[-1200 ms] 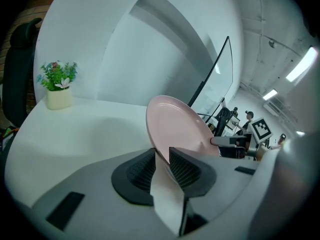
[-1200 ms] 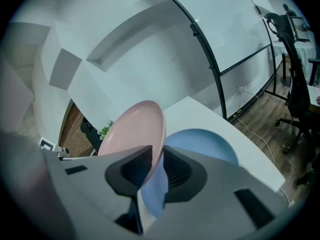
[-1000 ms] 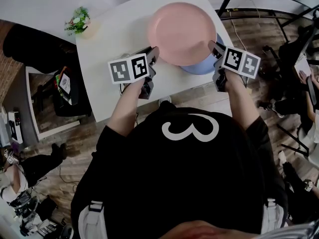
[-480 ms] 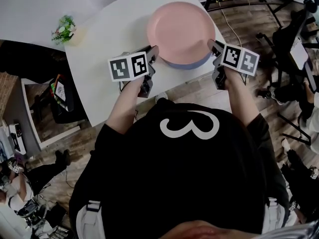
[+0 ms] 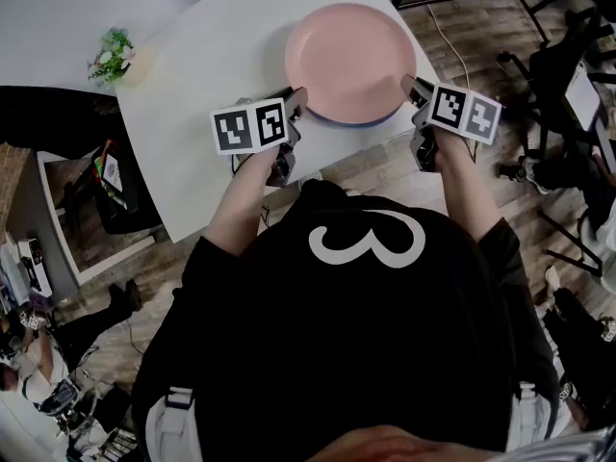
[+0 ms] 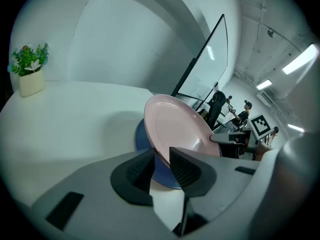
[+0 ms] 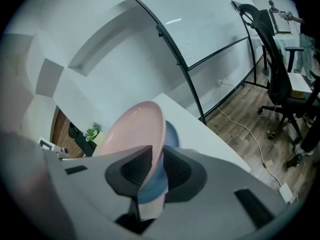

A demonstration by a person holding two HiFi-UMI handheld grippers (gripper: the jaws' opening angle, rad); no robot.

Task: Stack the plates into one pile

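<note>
A pink plate [image 5: 348, 58] hangs just over a blue plate [image 5: 358, 122] on the white table [image 5: 207, 75], hiding all but the blue plate's near rim. My left gripper [image 5: 297, 106] is shut on the pink plate's left rim, and my right gripper [image 5: 411, 89] is shut on its right rim. In the left gripper view, the pink plate [image 6: 181, 128] runs between the left gripper's [image 6: 161, 165] pads, with the blue plate [image 6: 143, 140] below it. The right gripper view shows the right gripper [image 7: 157, 165] pinching the pink plate [image 7: 131, 129], the blue plate [image 7: 170, 133] behind it.
A small potted plant [image 5: 115, 54] stands at the table's far left corner. The table's near edge lies just under my grippers. A black frame and cable [image 5: 462, 37] are on the wood floor to the right, with an office chair [image 7: 274, 69] beyond.
Held by both grippers, the pink plate has shifted over the blue plate. The blue plate stuck out at the lower right before; only a thin rim shows now.
</note>
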